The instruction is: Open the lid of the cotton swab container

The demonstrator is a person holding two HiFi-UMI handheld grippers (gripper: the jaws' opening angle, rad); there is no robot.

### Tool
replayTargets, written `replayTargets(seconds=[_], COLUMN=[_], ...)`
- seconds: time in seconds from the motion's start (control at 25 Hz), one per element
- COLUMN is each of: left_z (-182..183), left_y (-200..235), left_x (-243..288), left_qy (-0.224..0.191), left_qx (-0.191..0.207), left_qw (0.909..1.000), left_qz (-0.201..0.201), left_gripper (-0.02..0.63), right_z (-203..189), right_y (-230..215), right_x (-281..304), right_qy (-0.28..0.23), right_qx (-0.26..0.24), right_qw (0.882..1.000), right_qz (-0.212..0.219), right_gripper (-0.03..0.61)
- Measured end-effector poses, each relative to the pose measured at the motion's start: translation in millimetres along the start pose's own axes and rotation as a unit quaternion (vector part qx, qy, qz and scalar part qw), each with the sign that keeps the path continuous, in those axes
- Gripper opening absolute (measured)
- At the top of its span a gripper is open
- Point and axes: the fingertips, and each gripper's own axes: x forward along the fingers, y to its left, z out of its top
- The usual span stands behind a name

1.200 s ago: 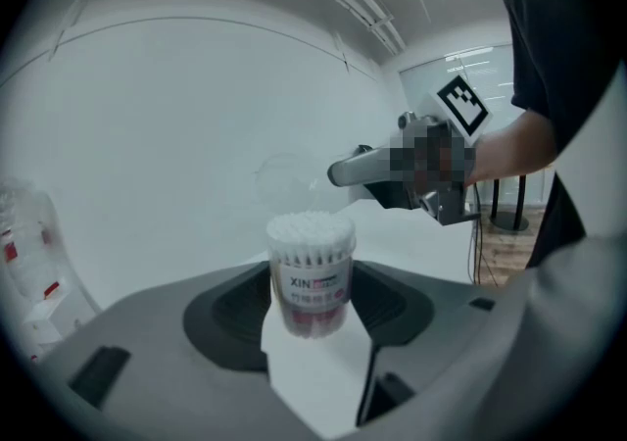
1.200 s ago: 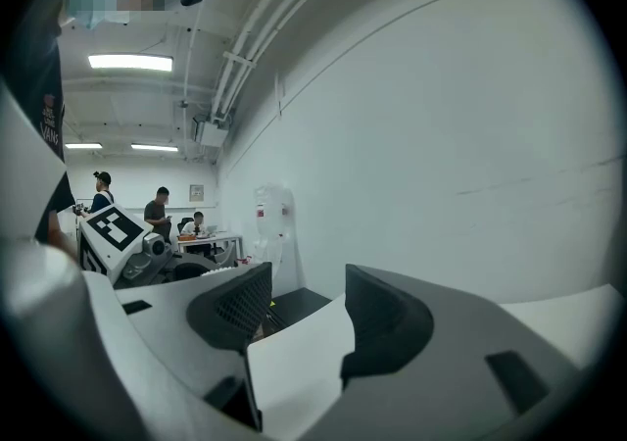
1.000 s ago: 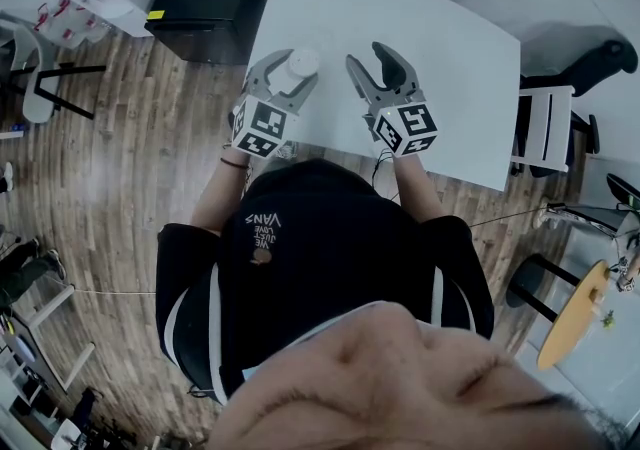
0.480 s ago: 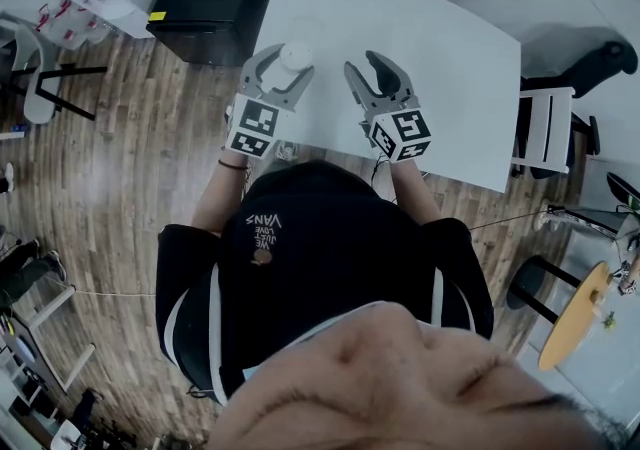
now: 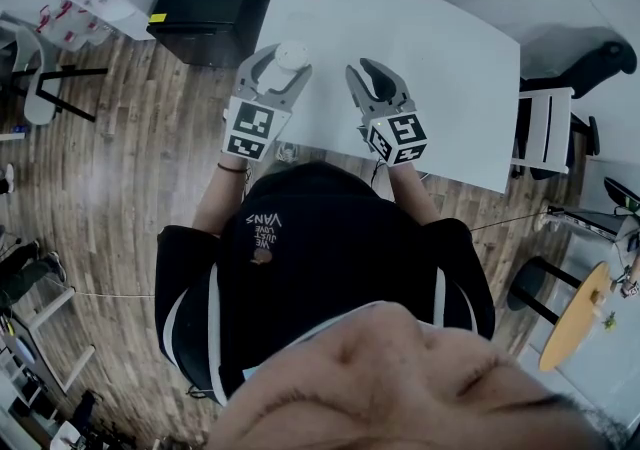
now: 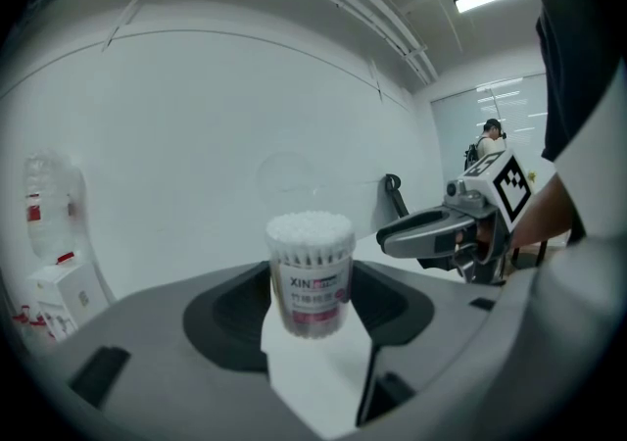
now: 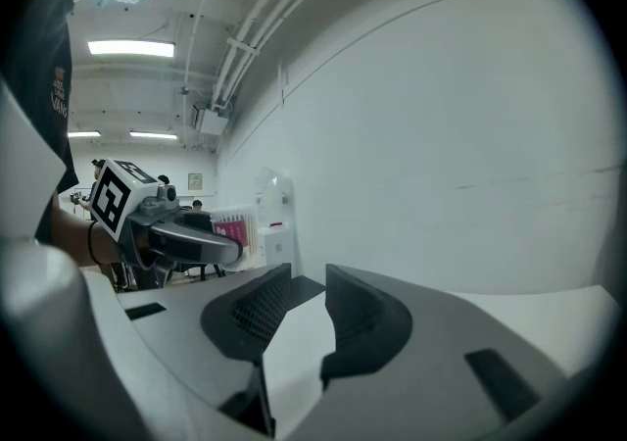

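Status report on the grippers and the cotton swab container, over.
Left hand-held gripper shut on upright cotton swab container. Right hand-held gripper empty, jaws have just been closing, gap between them. Nothing between the two grippers.

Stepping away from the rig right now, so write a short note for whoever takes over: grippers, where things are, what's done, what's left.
Left gripper: shut on the cotton swab container, holding it upright at the near left part of the white table.
Right gripper: empty, beside the left one; its jaws have just been closing and a narrow gap remains.
Done: container gripped.
Left: the lid appears to be on. The likely next step is to bring the right gripper to the top and take it off.
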Motion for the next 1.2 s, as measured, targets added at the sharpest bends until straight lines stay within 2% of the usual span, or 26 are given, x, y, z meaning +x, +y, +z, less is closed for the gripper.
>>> replayTargets(seconds=[0.4,1.2], left_z=[-5.0,-9.0], left_y=[-1.7,-2.4], left_x=[-2.3,-2.5], left_qy=[0.003,0.008], left_qx=[-0.011,-0.012], left_qw=[0.9999,0.9999], left_qz=[0.0,0.005], left_gripper=[0.261,0.261], right_z=[-3.0,-4.0], right_y=[1.5,4.7], right_x=[0.5,7.1], right_qy=[0.005,0.012], right_qx=[-0.003,-0.012], right_qw=[1.0,1.0], right_qz=[-0.002,0.004], right_gripper=[0.031,0.012])
